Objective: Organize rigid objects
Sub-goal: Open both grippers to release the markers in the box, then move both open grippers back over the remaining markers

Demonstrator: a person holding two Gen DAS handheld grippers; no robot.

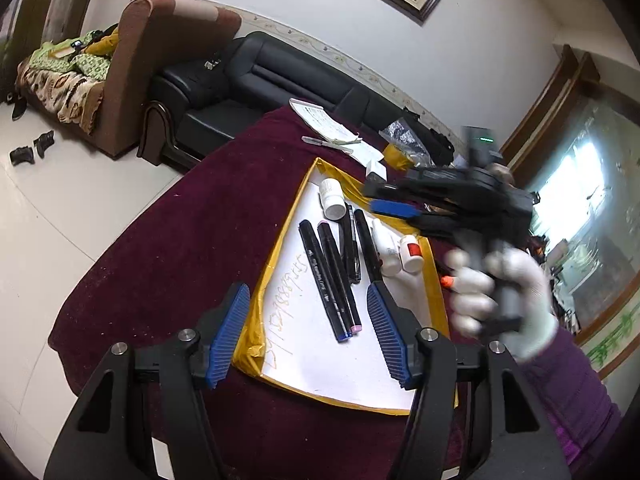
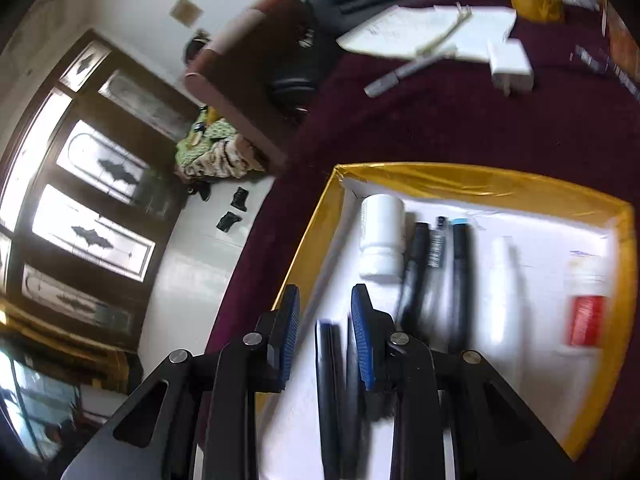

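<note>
A white tray with a yellow rim (image 1: 280,264) (image 2: 480,180) lies on the maroon table. In it lie several black markers (image 1: 328,280) (image 2: 460,272), a white bottle (image 1: 332,198) (image 2: 380,236), a slim white bottle (image 1: 386,248) (image 2: 502,288) and a red-labelled bottle (image 1: 412,252) (image 2: 586,312). My left gripper (image 1: 308,332) is open and empty above the near end of the tray. My right gripper (image 2: 324,336) (image 1: 394,204) is open and empty above the tray, with two markers (image 2: 328,380) under it.
Papers and a notebook (image 1: 332,128) (image 2: 420,28) with a grey pen (image 1: 324,142) (image 2: 400,74) lie at the table's far end, next to a small white box (image 2: 510,66) and yellow packets (image 1: 396,156). An orange-tipped marker (image 1: 447,281) lies outside the tray. Sofas stand beyond.
</note>
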